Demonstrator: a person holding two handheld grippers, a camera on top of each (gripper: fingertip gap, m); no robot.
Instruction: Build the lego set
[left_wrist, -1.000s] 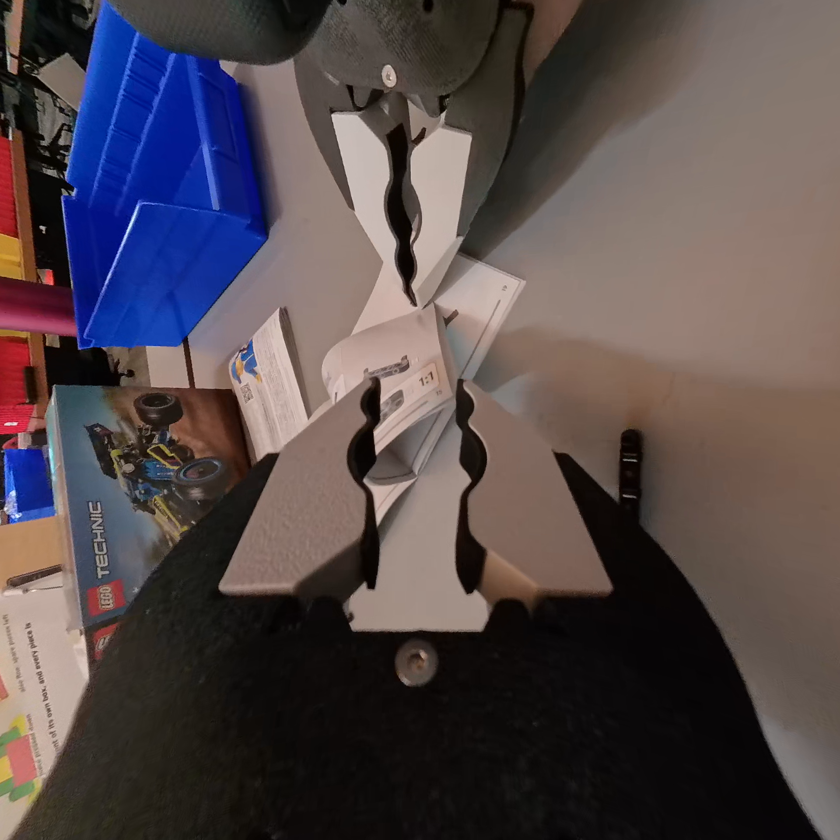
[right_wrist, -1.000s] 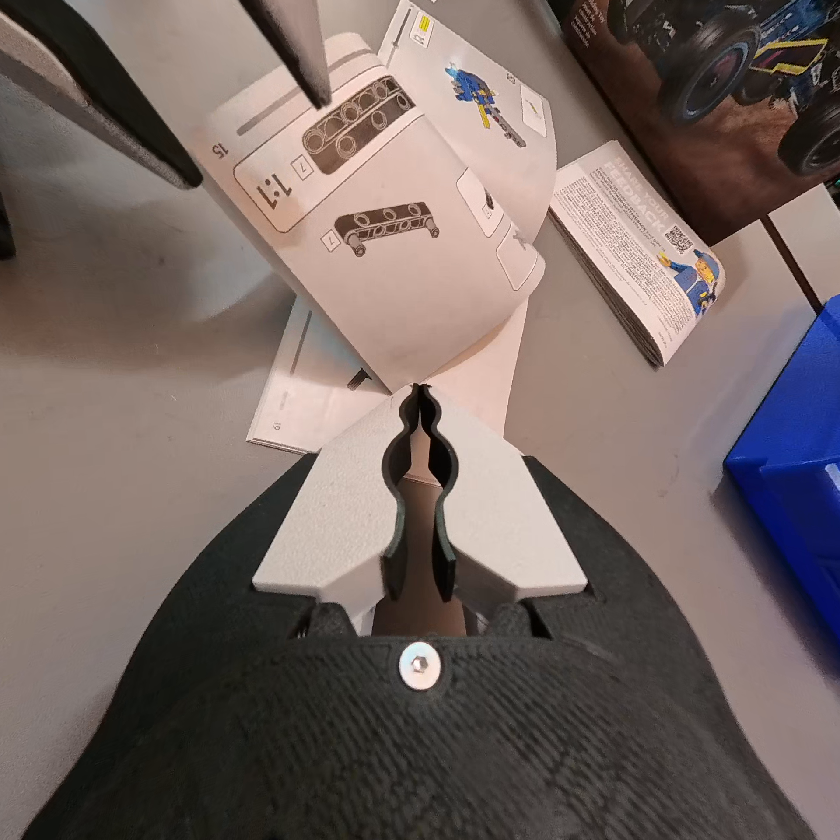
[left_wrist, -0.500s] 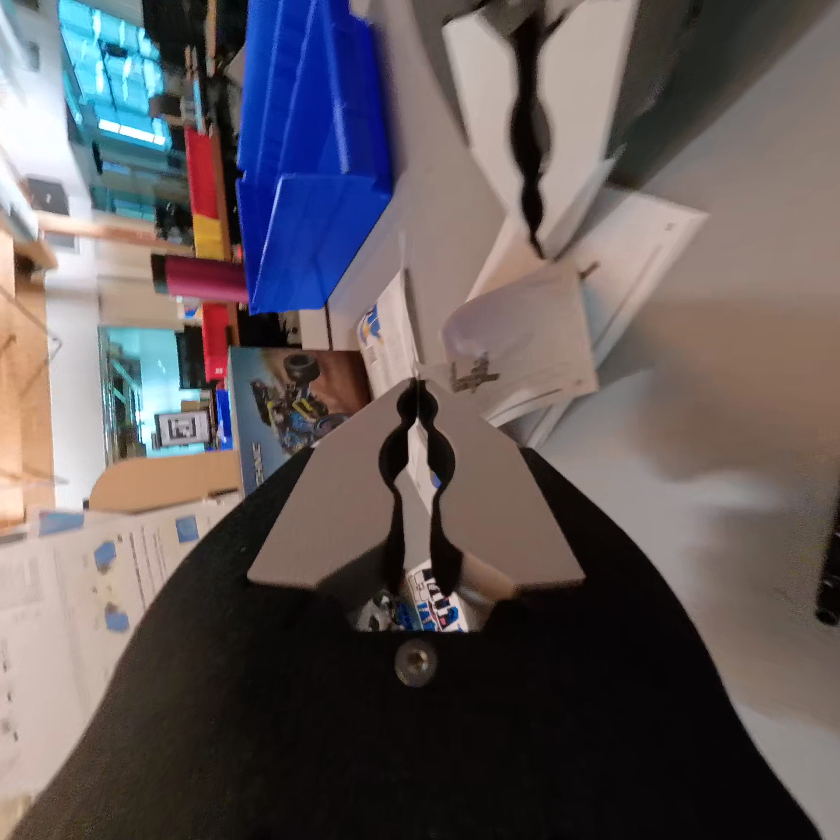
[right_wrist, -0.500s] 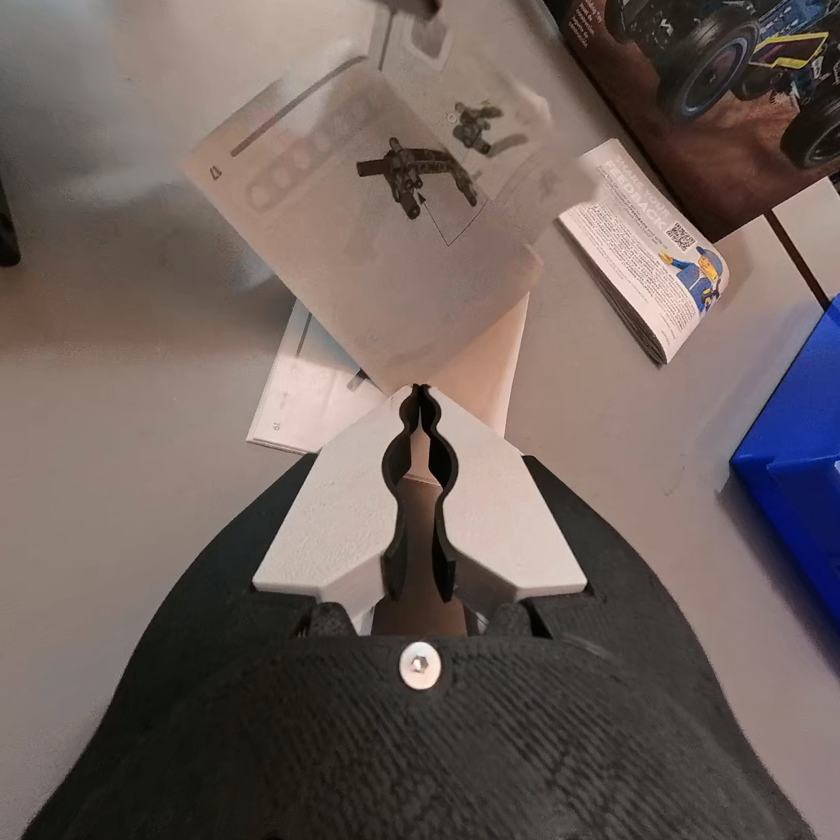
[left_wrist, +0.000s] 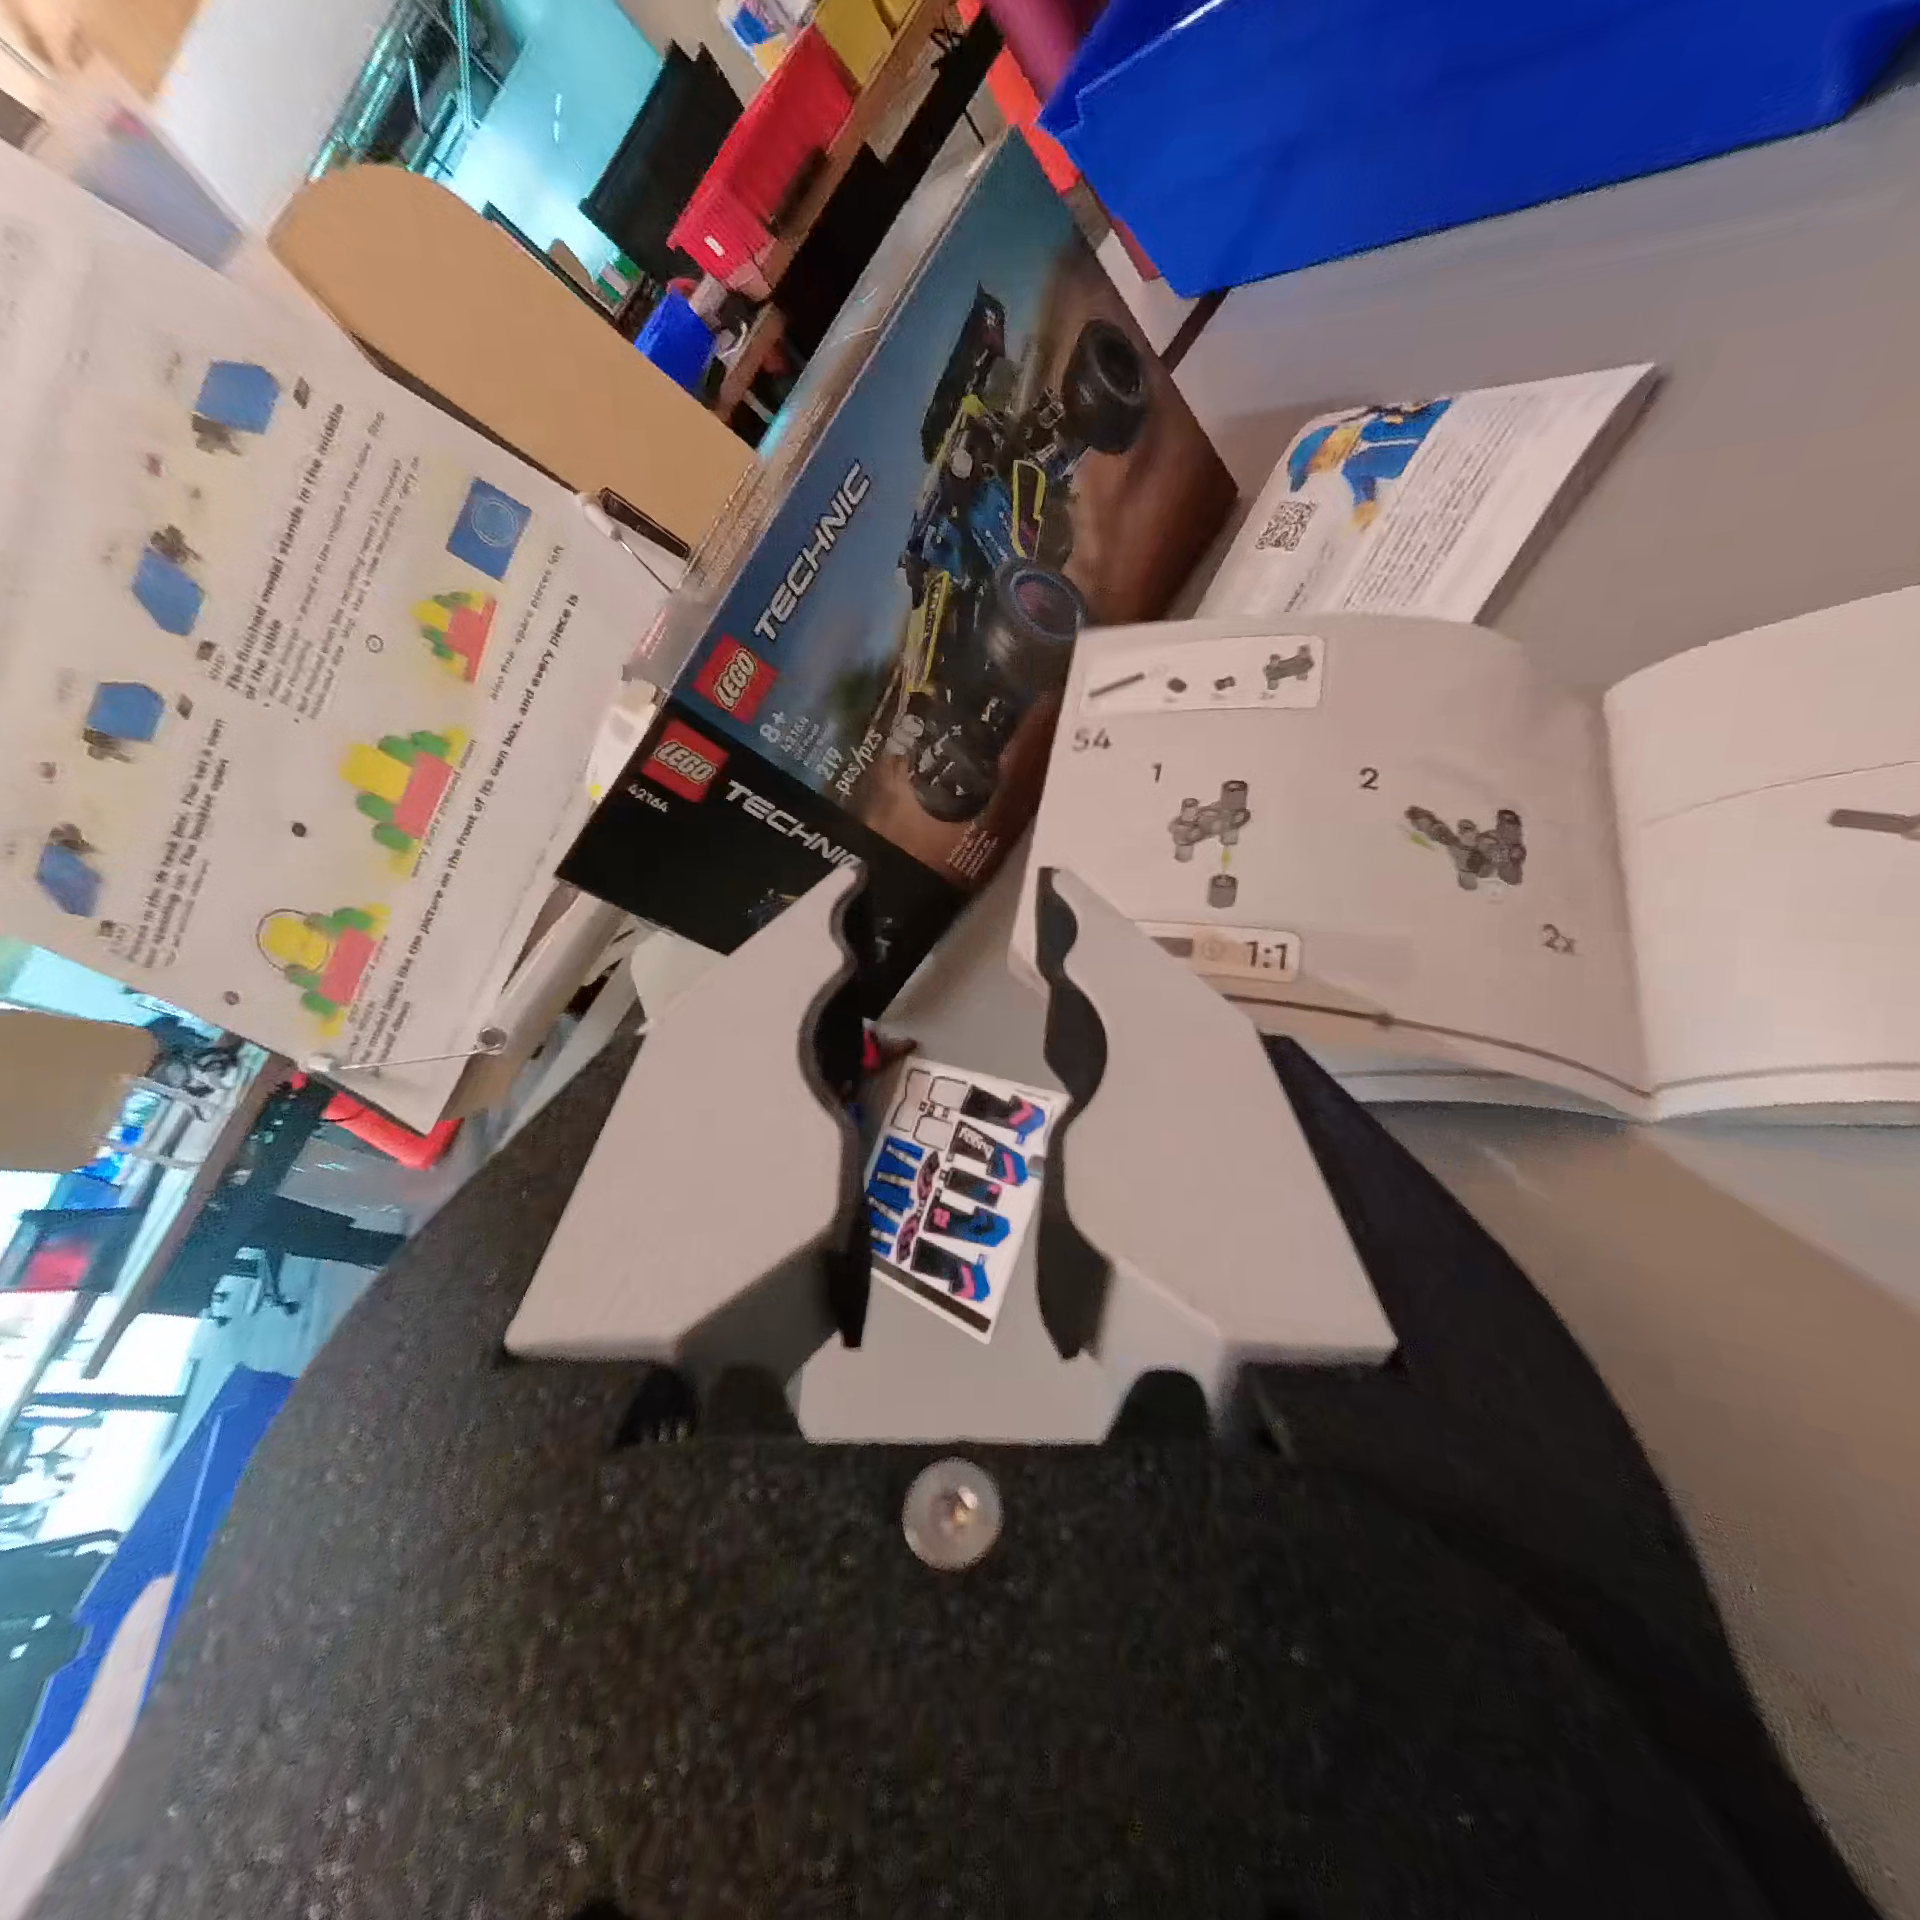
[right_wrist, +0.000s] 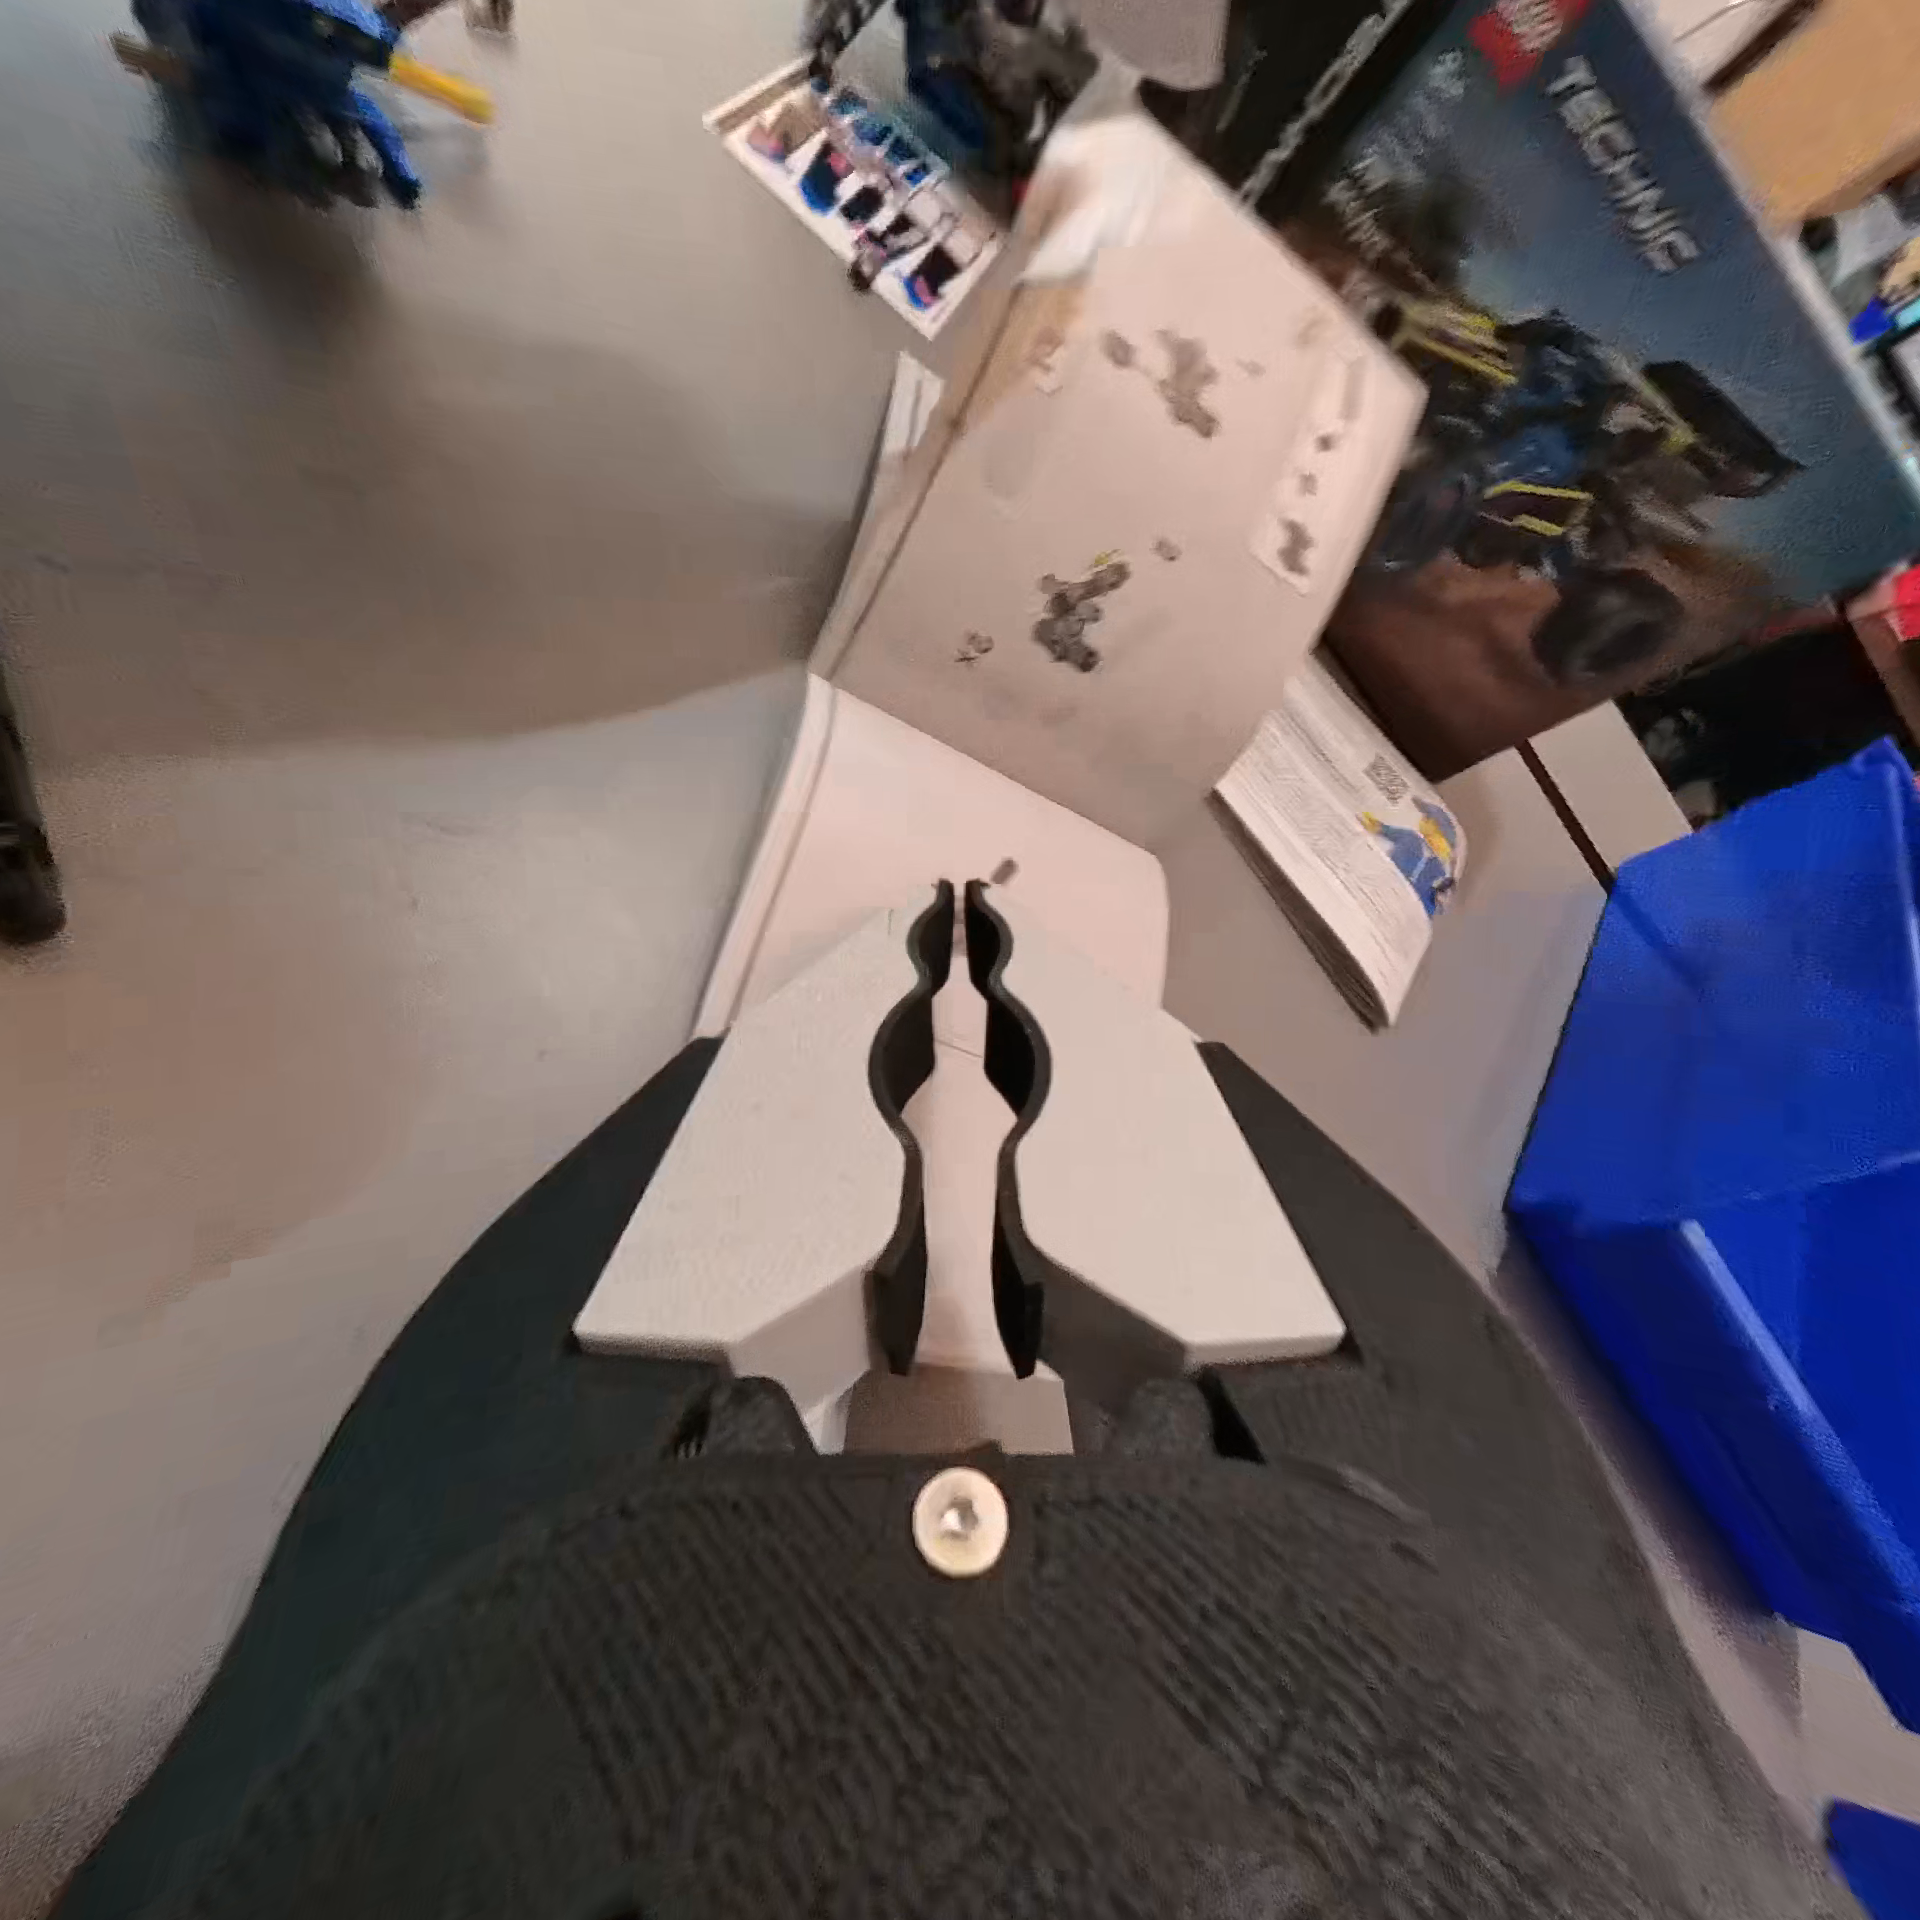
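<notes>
My left gripper (left_wrist: 951, 894) is open and empty, low over the grey table (left_wrist: 1714, 1299). A sticker sheet (left_wrist: 956, 1195) lies flat under the gap between its fingers. The open instruction booklet (left_wrist: 1351, 831) lies just to its right. My right gripper (right_wrist: 956, 888) is shut, with a hairline gap at the tips, and sits over the near white page of the booklet (right_wrist: 1122, 488). One booklet page stands raised and blurred. A partly built blue model (right_wrist: 301, 114) lies blurred at the far left, and the sticker sheet also shows in the right wrist view (right_wrist: 873, 218).
The set's box (left_wrist: 935, 623) stands behind the booklet and also shows in the right wrist view (right_wrist: 1610, 364). A folded leaflet (right_wrist: 1351, 862) lies beside a blue bin (right_wrist: 1714, 1247). A printed sheet on a stand (left_wrist: 260, 675) is at the left. A black object (right_wrist: 21, 831) lies at the table's left edge. The gap from one gripper's tips to the other's is roughly 15 cm. About 15 cm separates my left fingertips from the partly built blue model (right_wrist: 301, 114).
My left gripper shut on the booklet's pages, flipped them over, then opened and swung toward the box and sticker sheet. The booklet now shows a later page. My right gripper pulled back slightly.
</notes>
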